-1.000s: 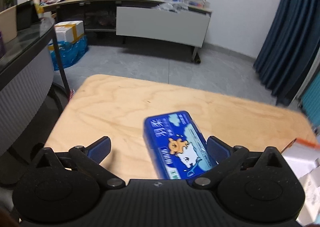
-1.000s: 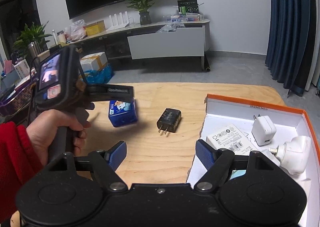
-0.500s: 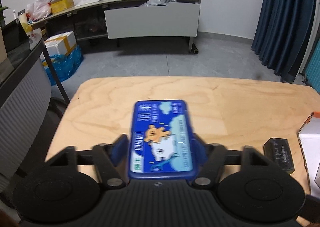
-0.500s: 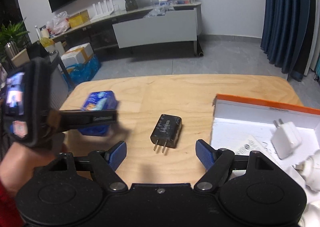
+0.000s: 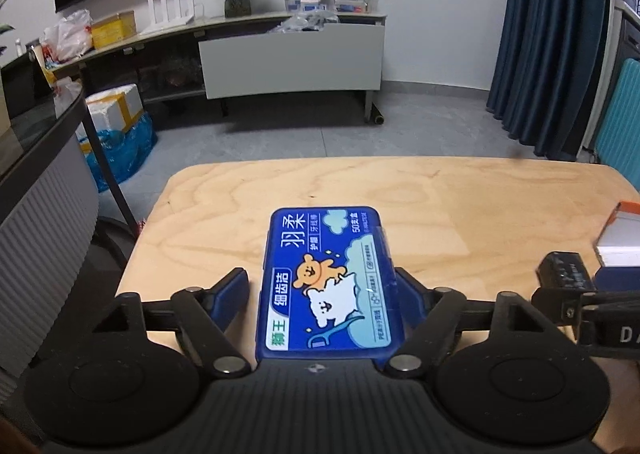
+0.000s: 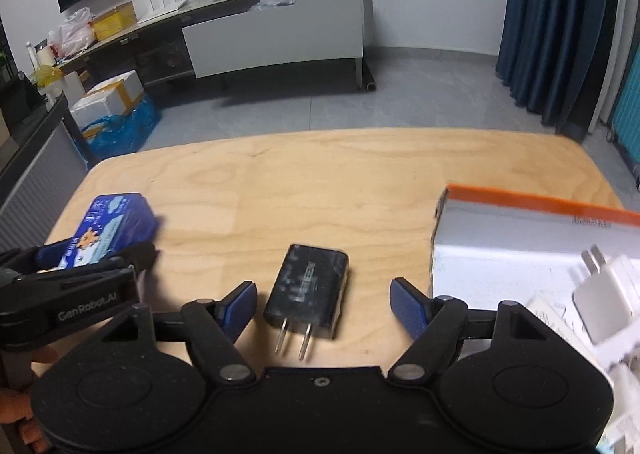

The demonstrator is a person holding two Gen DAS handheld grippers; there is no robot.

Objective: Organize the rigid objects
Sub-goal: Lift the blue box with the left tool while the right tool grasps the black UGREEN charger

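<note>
the left gripper [image 5: 320, 278] points down at the wood table [image 5: 460, 205]. a blue box [image 5: 326, 294] with a bear on it lies flat between its two fingers, near the table's left end. the jaws are opening. there is a thin gap between the left pad [image 5: 234, 296] and the box, so the box is let go. the right pad sits right at the box's other side. i cannot tell if it still touches. in the right wrist view a hand [image 6: 16, 406] holds this gripper at the left edge.

the right gripper [image 6: 324, 290] is to the right of it, over the middle of the table. a black charger [image 6: 308, 290] lies flat on the wood between its fingers, with its two metal pins toward the camera. the jaws are closing, but the pads are not on the charger. there is a gap on both sides, wider on the right.

further right is a white box [image 6: 520, 246] with an orange rim. a white plug [image 6: 608, 294] lies inside it.
</note>
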